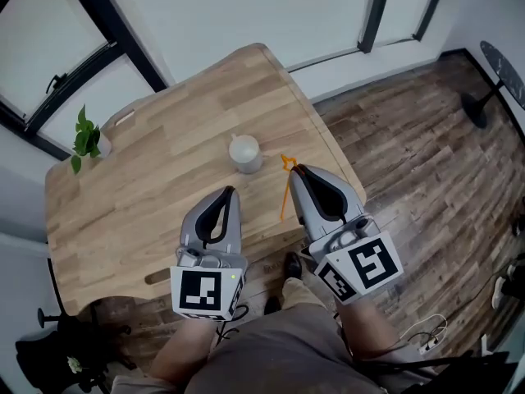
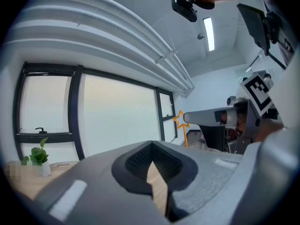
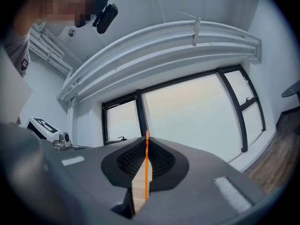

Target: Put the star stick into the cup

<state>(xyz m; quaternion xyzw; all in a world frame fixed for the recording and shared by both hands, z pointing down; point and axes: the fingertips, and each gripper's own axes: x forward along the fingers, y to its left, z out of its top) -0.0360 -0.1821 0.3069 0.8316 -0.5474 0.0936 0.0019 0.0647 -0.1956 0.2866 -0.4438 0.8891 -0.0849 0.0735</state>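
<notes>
An orange star stick is pinched in my right gripper, star end up by the jaw tips and the thin stem hanging down over the table edge. In the right gripper view the stick runs as an orange line between the shut jaws. The left gripper view shows the star at the tip of the right gripper. A pale grey cup stands upright on the wooden table, just left of and beyond the star. My left gripper is shut and empty, hovering near the table's front.
A small potted plant stands at the table's far left corner, and it shows again as the plant in the left gripper view. Wooden floor lies to the right of the table. Windows line the wall beyond.
</notes>
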